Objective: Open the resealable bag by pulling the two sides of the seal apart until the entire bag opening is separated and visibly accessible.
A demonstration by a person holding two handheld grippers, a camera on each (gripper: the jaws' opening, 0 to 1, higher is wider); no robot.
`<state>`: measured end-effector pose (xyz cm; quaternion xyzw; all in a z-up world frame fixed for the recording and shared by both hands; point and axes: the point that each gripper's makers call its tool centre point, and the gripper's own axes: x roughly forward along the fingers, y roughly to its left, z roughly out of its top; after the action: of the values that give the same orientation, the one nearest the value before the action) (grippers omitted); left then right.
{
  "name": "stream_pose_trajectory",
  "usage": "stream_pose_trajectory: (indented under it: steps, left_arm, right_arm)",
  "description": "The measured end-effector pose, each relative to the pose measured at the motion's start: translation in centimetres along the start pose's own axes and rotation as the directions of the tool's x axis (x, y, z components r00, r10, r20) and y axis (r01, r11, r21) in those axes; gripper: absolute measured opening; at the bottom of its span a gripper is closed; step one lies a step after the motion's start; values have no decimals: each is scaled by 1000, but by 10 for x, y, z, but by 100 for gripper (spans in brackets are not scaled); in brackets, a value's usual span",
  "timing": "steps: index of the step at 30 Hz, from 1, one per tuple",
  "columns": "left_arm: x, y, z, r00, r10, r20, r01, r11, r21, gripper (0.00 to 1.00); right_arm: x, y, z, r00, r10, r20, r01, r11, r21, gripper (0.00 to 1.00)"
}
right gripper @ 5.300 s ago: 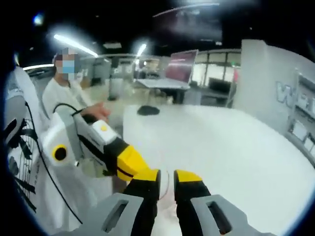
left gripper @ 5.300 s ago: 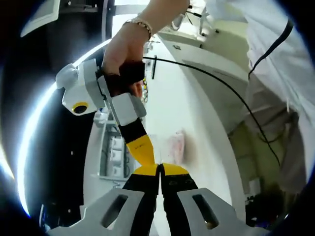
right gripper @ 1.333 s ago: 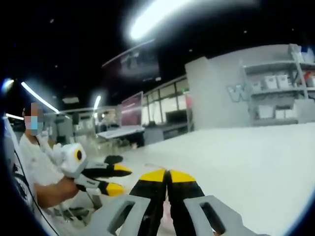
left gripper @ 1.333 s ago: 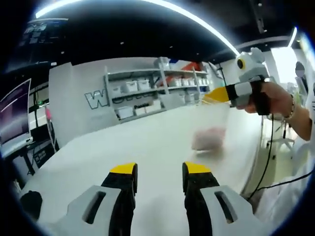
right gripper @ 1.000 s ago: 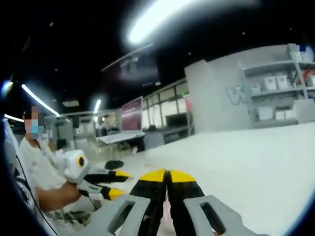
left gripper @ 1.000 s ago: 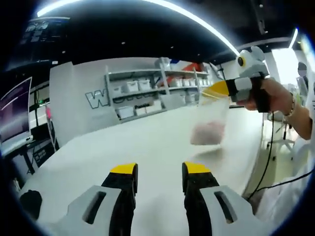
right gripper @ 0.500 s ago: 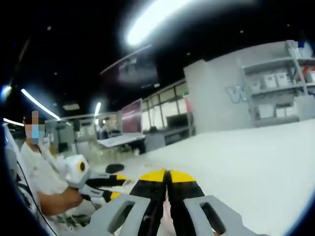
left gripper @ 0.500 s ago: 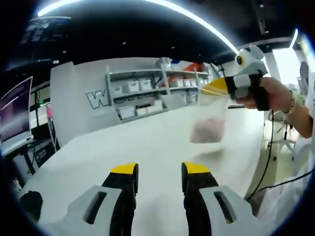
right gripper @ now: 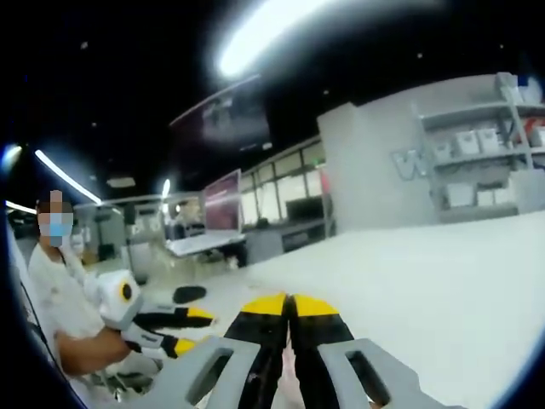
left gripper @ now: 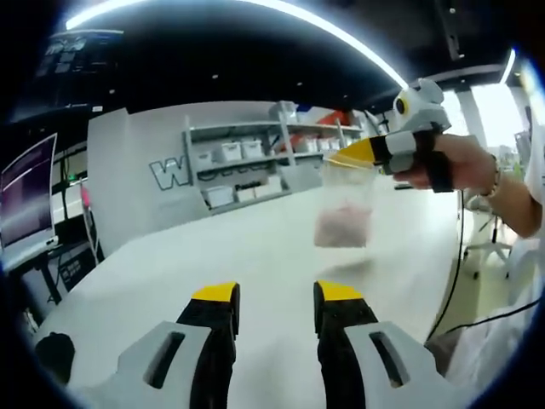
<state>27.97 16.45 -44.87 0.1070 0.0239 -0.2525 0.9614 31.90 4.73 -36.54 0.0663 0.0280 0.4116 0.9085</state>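
Observation:
A clear resealable bag (left gripper: pixel 343 223) with pinkish contents hangs in the air above the white table (left gripper: pixel 255 247). The right gripper (left gripper: pixel 349 158), held by a hand, comes in from the right and is shut on the bag's top edge. In the right gripper view its yellow-tipped jaws (right gripper: pixel 288 305) are pressed together, and a thin bit of the bag shows between and below them. My left gripper (left gripper: pixel 275 294) stands open low over the table, nearer than the bag, with nothing between its fingers. The left gripper (right gripper: pixel 189 330) also appears at the lower left, jaws apart.
Shelves with white bins (left gripper: pixel 247 158) and a grey wall panel (left gripper: pixel 166 173) stand behind the table. A monitor (left gripper: pixel 21 204) is at the far left. A dark mouse-like object (right gripper: pixel 189 294) lies on the table. A cable (left gripper: pixel 456 281) hangs at the right. A person (right gripper: pixel 60 290) sits at the left.
The right gripper has carried the hanging bag leftward toward the middle of the left gripper view. The left gripper stays open. Around 5 s ago both grippers were pinched together at the bag.

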Motion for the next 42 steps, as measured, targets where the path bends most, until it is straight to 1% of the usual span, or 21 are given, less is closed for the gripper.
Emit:
stream_pose_trajectory:
  steps: [15,23,29,37,42]
  left_arm:
    - [2,1,3,1000,0,6,0,1000,1,34]
    - [3,2,5,1000,-1,11,1,1000,-2,34]
    - [4,4,4,1000,2,8,-2,1000,-6,34]
    - [4,3,4,1000,1,10,-1,1000,-11,34]
    - [4,3,5,1000,3,11,-3,1000,-11,34]
  right_arm:
    - [23,-20,16,1000,-20,19,20,1000,4,0]
    - [34,-32,15,999,-38,9,37,999,14,0]
    - [42,-44,17,998,-55,7,55,998,16,0]
    - [58,-60,25,996,-82,16,82,997,15,0]
    - [66,-65,28,996,-87,15,87,996,17,0]
